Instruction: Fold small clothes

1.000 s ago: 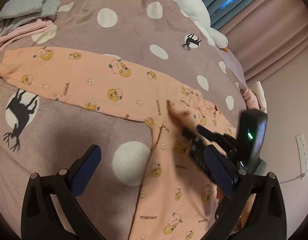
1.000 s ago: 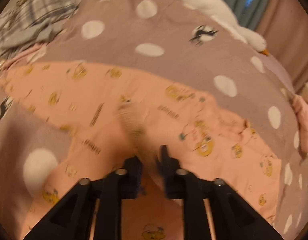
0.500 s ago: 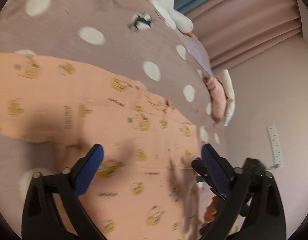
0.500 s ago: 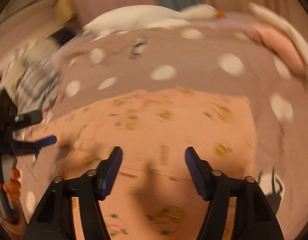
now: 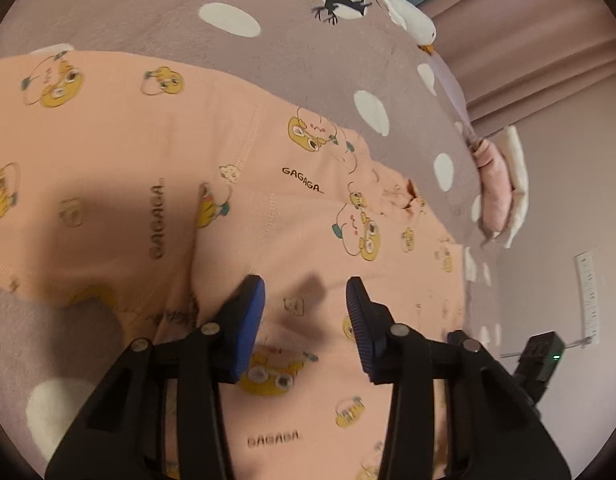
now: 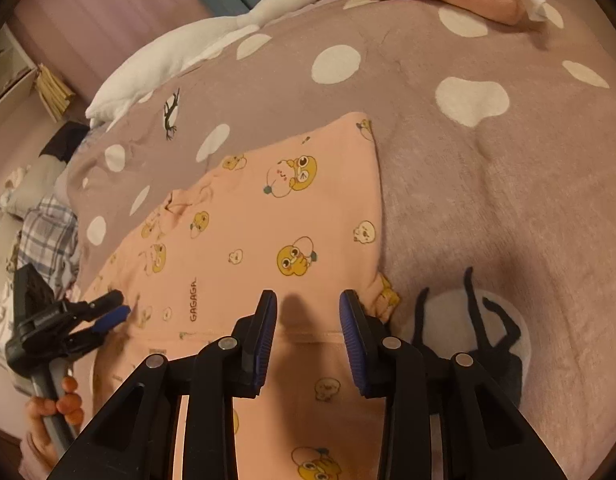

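Now we are at the start of a fold: the peach pyjama garment (image 5: 267,184) lies spread flat on the dotted bedspread (image 6: 468,184) of the bed, and both tools come down over it to take hold. We judge that no fold is made yet at this end, since the cloth looks one flat layer with only small wrinkles.

Our left gripper (image 5: 303,308) hangs just over the cloth with its jaws apart and nothing between them; its shadow falls on the fabric right ahead. Our right gripper (image 6: 308,320) also has its jaws apart and empty, just over the garment near its right edge, where a seam or hem runs across below the blue pads (image 6: 267,320). We cannot tell if the tips already touch the cloth.

The next move, in our judgement, asks each tool to go lower, pinch an edge, then lift both together and carry the cloth over itself.
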`<act>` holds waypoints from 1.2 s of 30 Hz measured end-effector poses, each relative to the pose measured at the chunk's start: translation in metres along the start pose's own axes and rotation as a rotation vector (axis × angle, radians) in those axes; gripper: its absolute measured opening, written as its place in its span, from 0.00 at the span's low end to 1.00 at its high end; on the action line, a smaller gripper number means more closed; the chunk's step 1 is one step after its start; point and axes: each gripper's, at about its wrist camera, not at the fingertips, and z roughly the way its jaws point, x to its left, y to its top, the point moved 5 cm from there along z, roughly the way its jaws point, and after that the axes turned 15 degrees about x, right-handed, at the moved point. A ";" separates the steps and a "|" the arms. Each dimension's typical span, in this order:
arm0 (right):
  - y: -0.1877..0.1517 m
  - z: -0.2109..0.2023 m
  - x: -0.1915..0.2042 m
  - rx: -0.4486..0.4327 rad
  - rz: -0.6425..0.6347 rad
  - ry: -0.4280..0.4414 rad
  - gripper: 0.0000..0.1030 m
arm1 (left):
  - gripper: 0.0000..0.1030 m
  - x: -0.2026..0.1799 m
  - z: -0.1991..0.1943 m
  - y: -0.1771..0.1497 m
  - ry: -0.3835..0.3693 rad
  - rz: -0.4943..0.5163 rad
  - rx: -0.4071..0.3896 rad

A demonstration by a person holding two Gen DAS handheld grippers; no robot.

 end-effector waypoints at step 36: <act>-0.068 -0.029 0.092 -0.019 -0.188 0.074 0.58 | 0.11 0.275 -0.224 -0.014 0.008 -0.572 -0.510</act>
